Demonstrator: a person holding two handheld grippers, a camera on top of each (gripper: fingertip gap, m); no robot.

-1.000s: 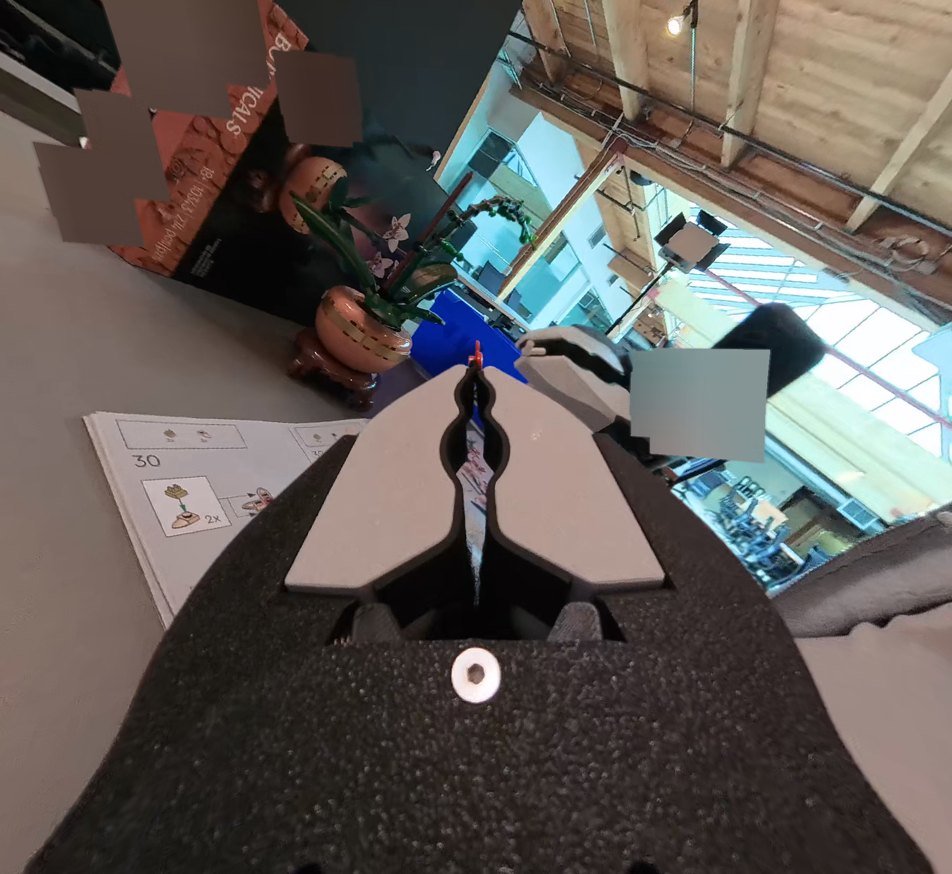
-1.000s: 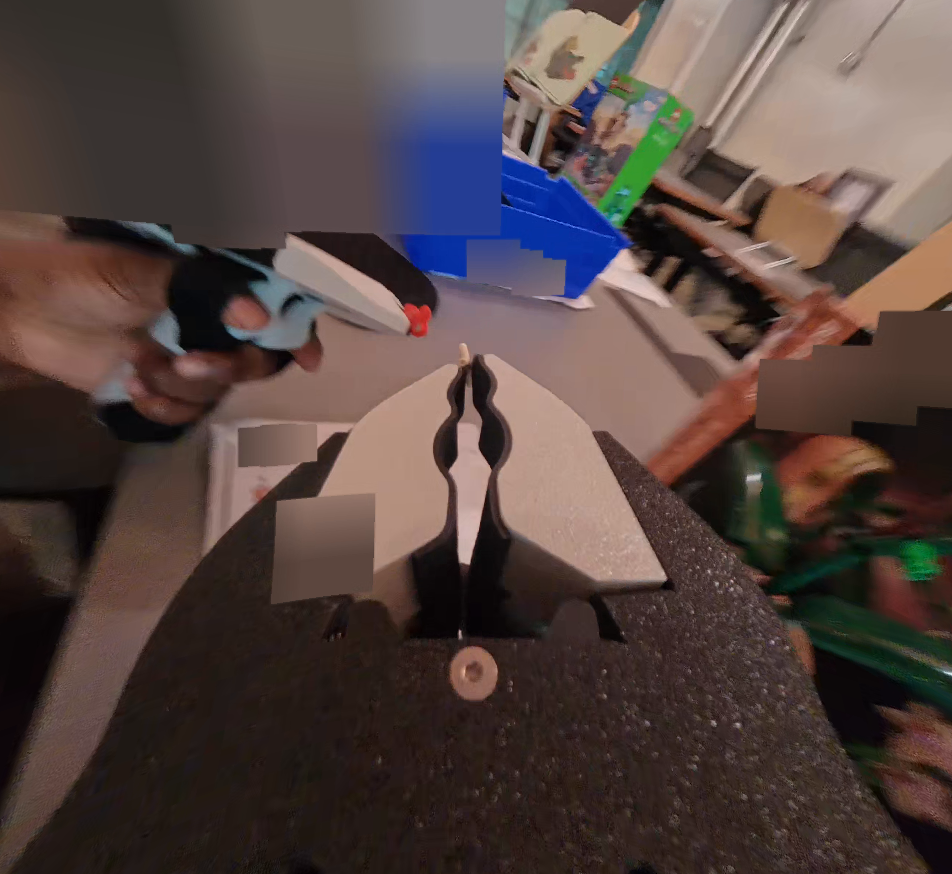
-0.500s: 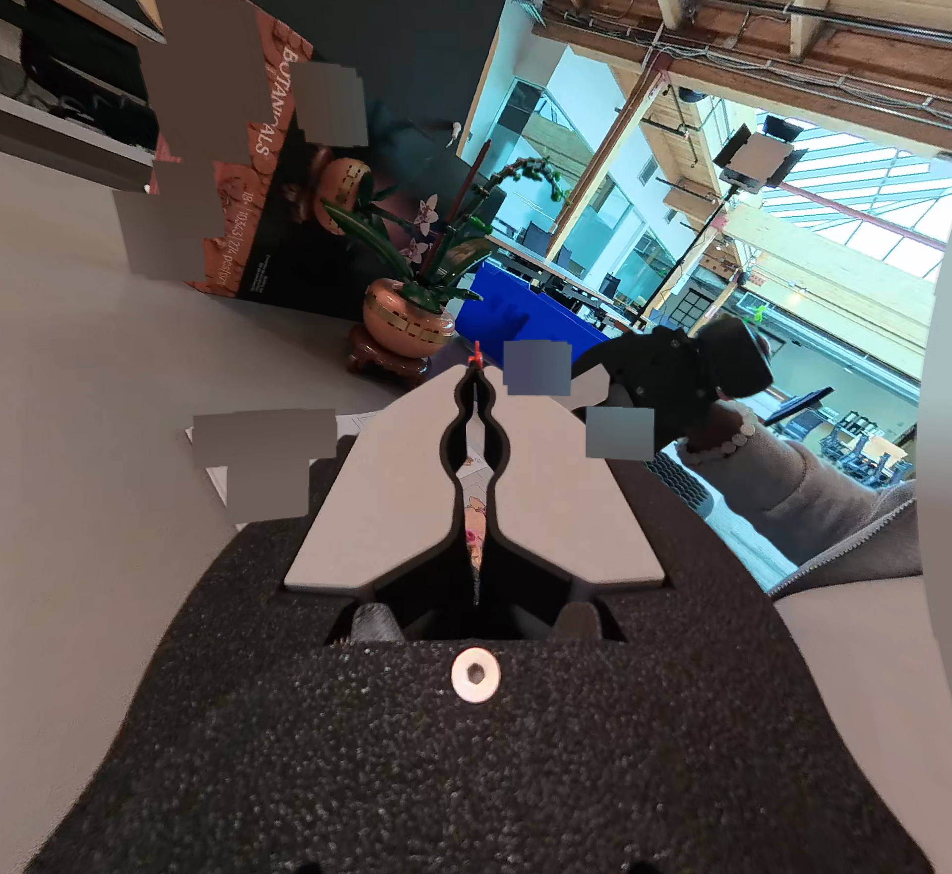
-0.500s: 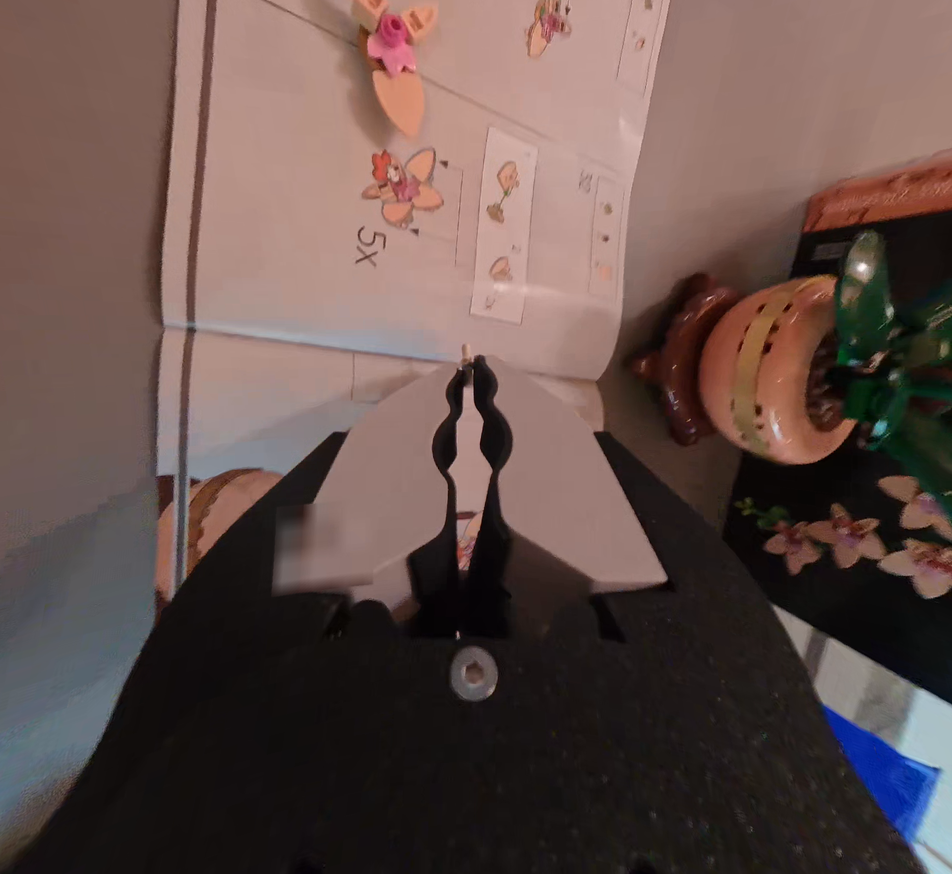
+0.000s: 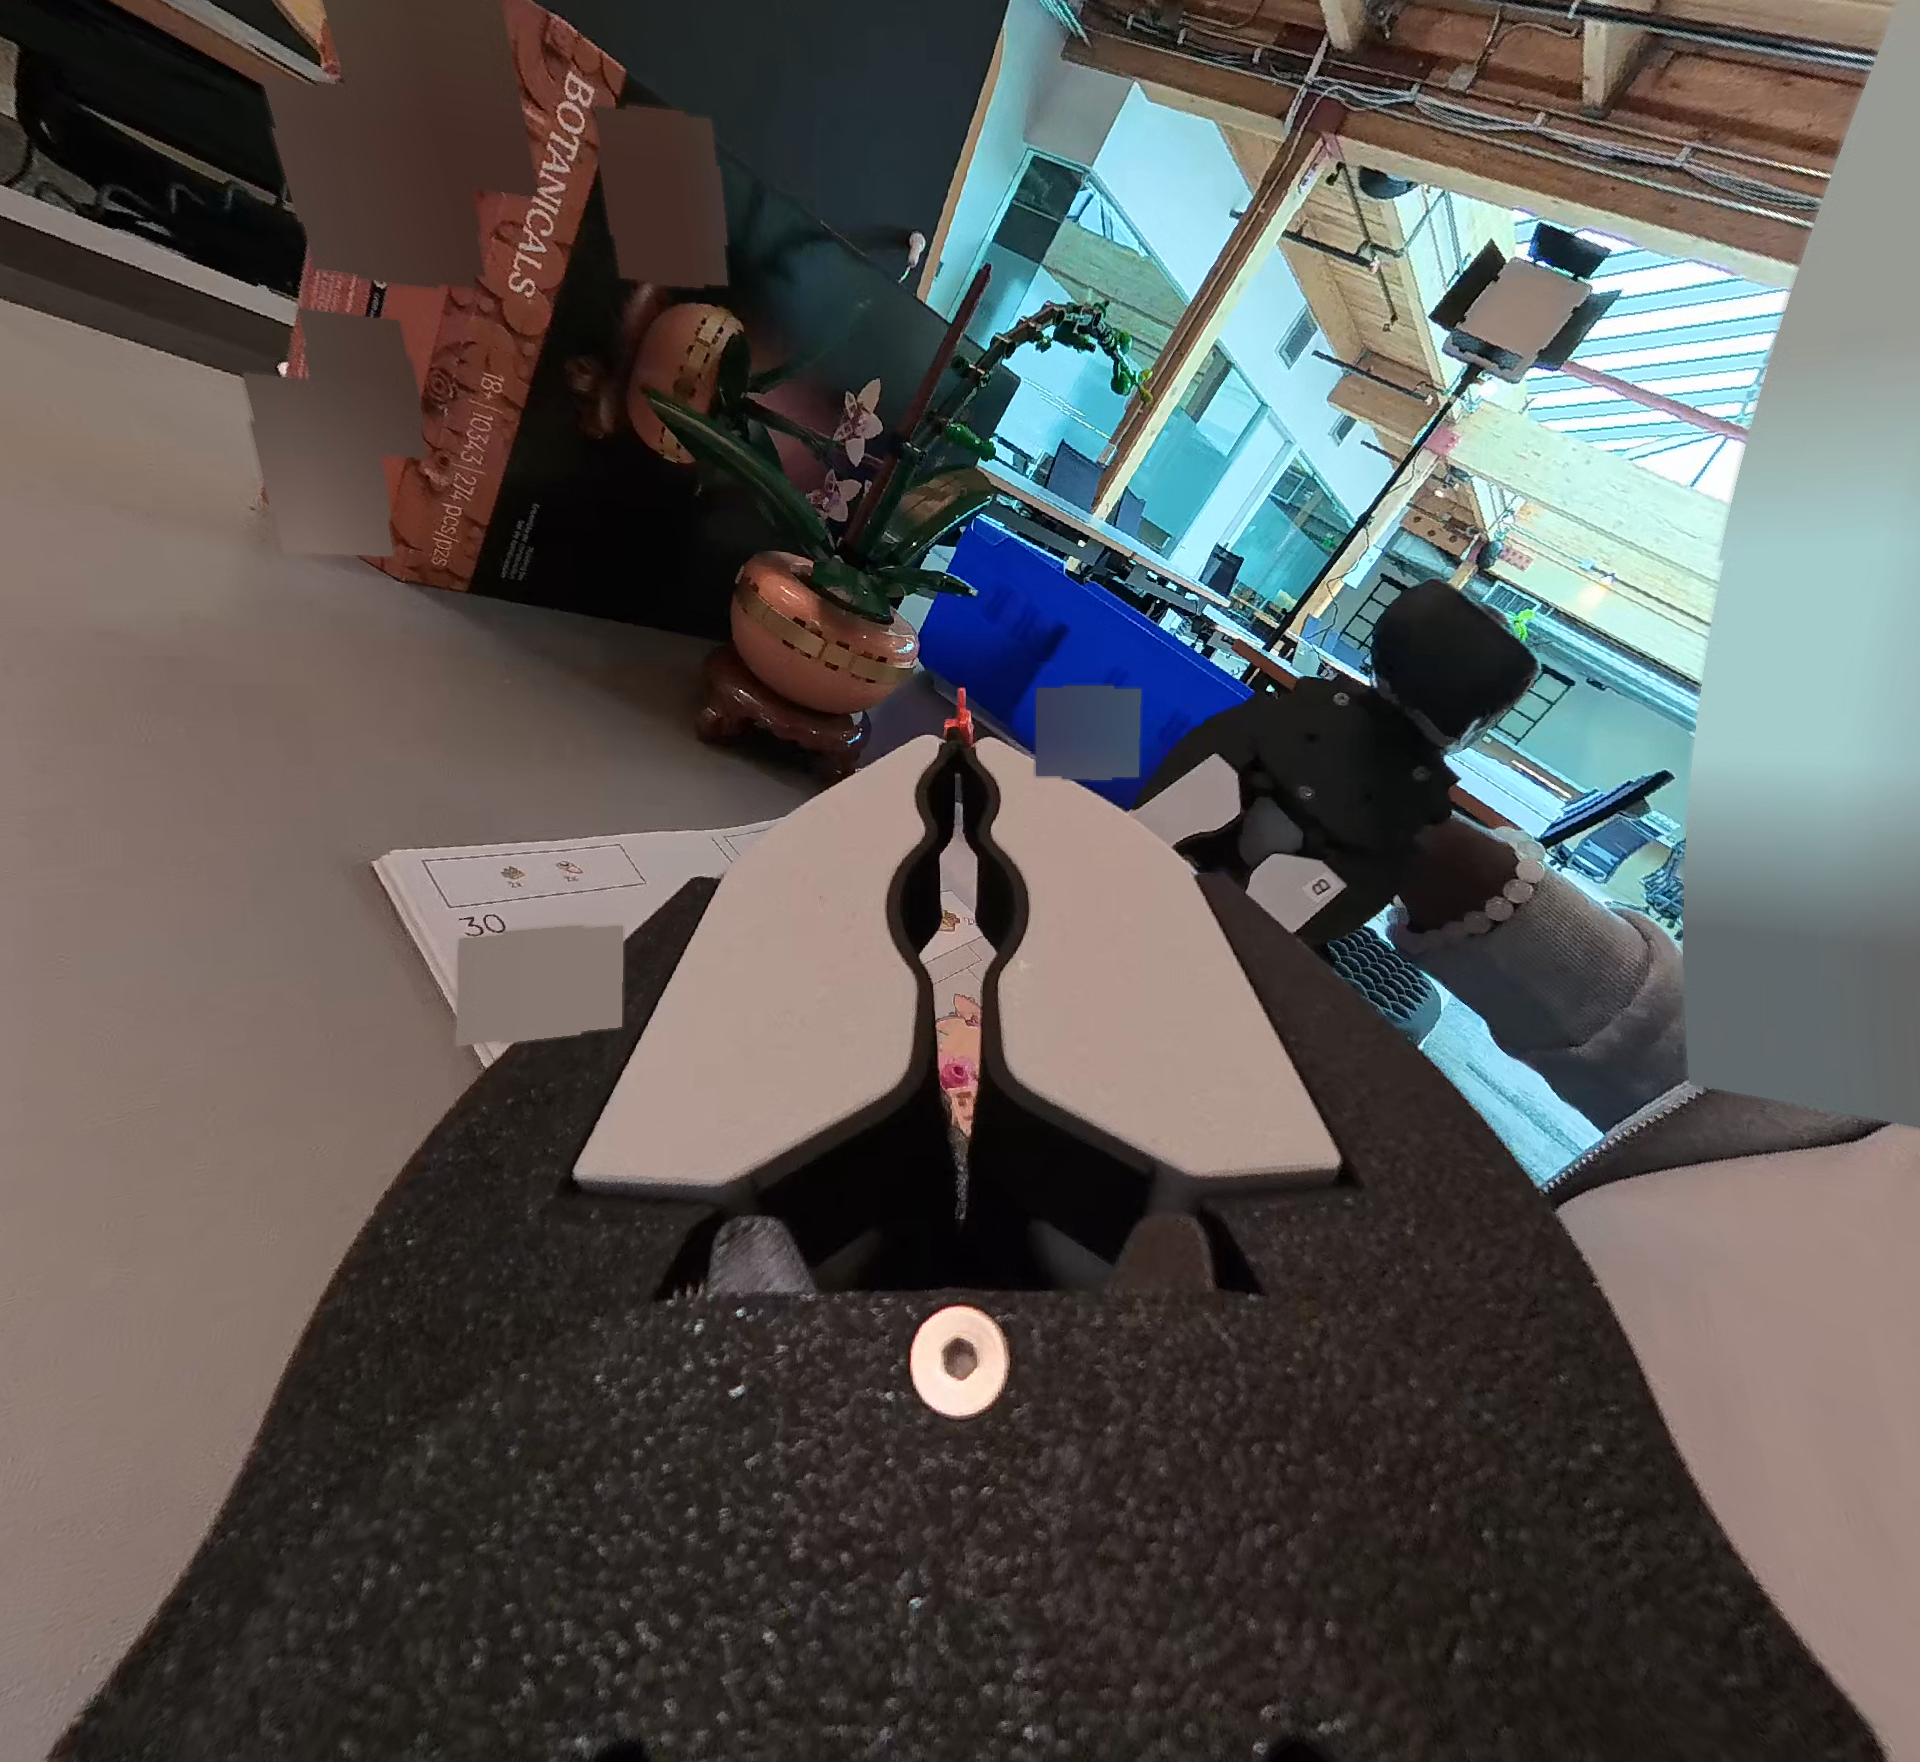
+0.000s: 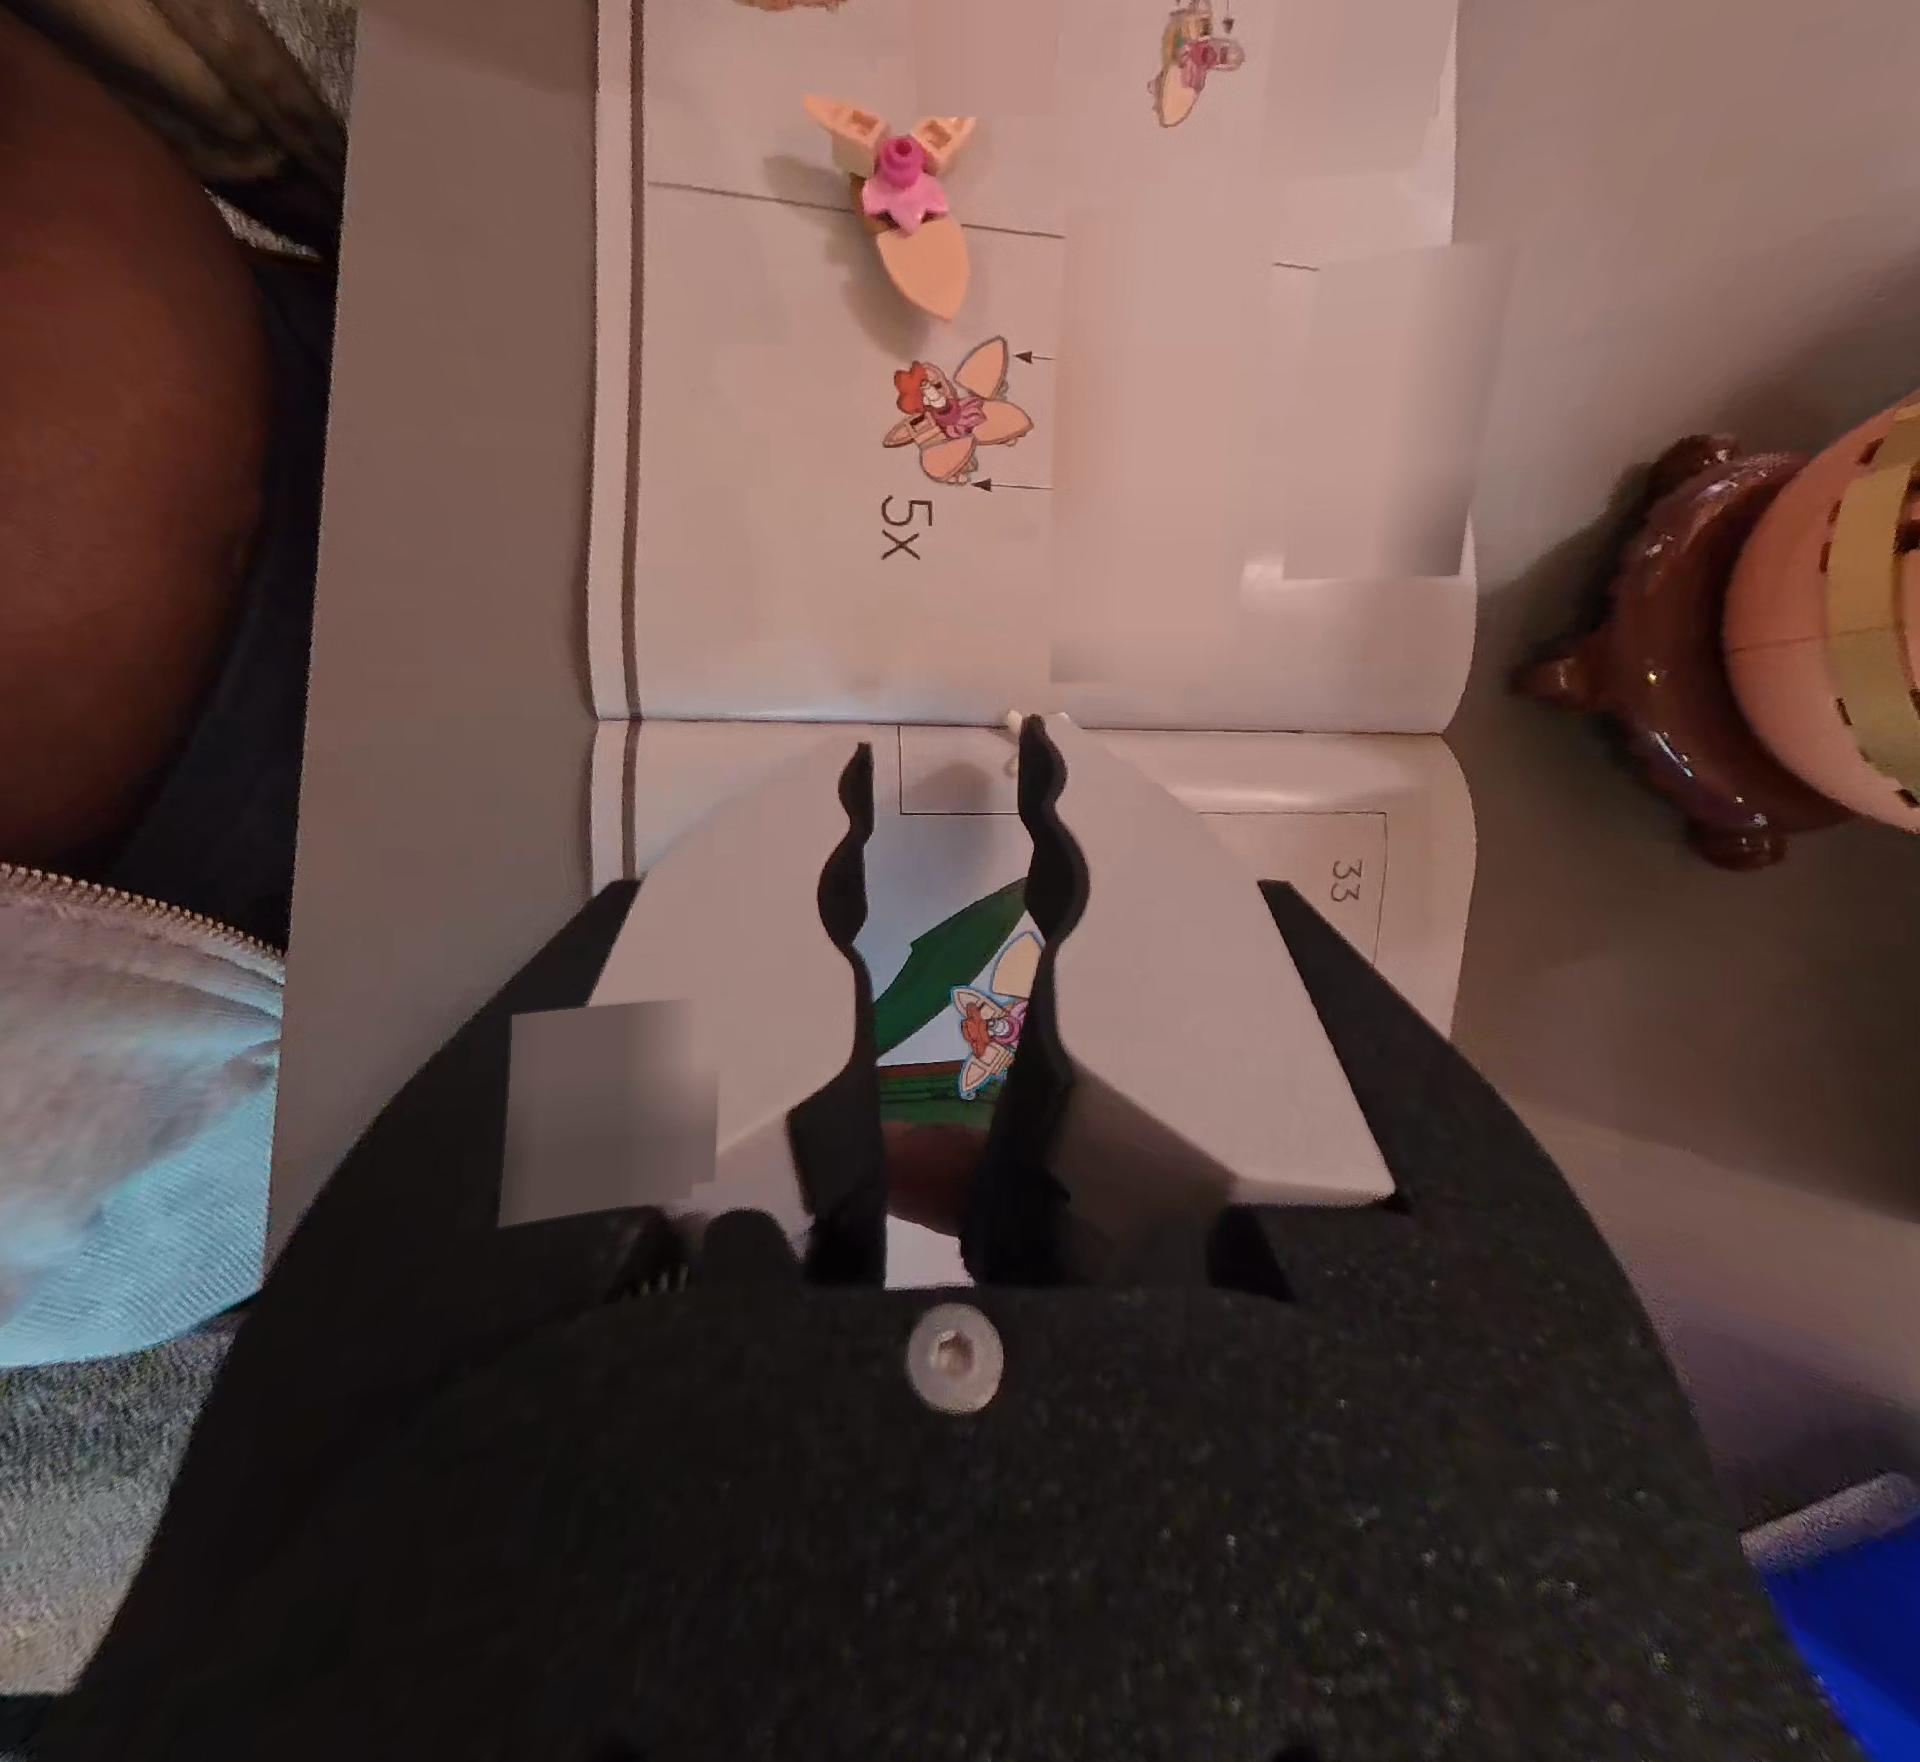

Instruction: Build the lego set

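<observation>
- Grey table [image 5: 208, 777] under both grippers, an open booklet [image 6: 727, 465] lying flat on it.
- Pot [image 5: 821, 637] with a green plant stands on the table beyond the booklet; a dark box [image 5: 499, 310] leans behind it, a blue bin [image 5: 1049, 632] to its right.
- Room behind: wooden ceiling beams, tall windows, a lamp on a stand.
- Left gripper [image 5: 961, 751] — jaws together, clamped on a tiny red piece [image 5: 960, 713] at the tips.
- Right gripper [image 6: 940, 756] points down over the booklet's fold, jaws apart; a small white piece [image 6: 1013, 720] sits at the right tip, whether held or loose I cannot tell.
- Flower [image 6: 904, 206] — pink centre, tan petals — lies on the far page, well apart from the right gripper.
- Half a second ago the right jaws were together on the white piece; they have since parted and the view has come closer to the page.
- Left gripper's grip on the red piece is unchanged.
</observation>
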